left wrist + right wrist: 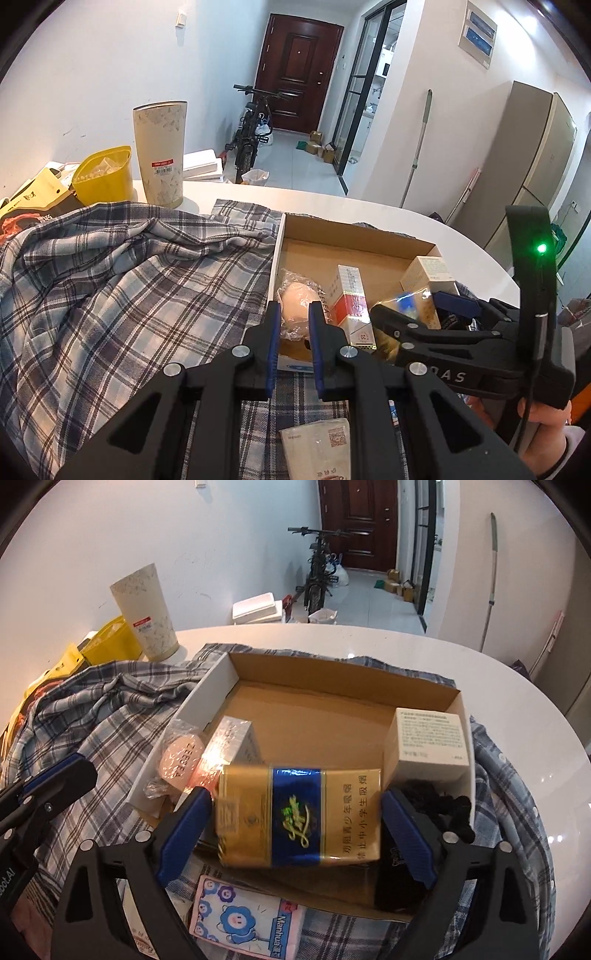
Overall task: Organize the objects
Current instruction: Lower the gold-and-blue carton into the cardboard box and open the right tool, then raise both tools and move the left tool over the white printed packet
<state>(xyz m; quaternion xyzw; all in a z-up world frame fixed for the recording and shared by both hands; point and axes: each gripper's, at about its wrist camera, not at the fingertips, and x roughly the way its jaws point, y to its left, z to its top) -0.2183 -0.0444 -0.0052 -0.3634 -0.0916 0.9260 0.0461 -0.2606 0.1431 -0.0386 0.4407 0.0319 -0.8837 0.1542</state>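
1. The right gripper (297,827) is spread wide around a gold-and-blue cigarette pack (299,818); its blue pads flank the pack's ends, and whether they still press it is unclear.
2. The pack lies tilted over the near part of an open cardboard box (314,716) — the box rests on a plaid shirt (92,716).
3. Inside the box: a white carton (428,738), a red-and-white pack (351,302) and a wrapped pink item (295,306).
4. The left gripper (291,332) is closed to a narrow gap, empty, at the box's near wall.
5. A cartoon tissue pack (243,912) lies just in front of the box.
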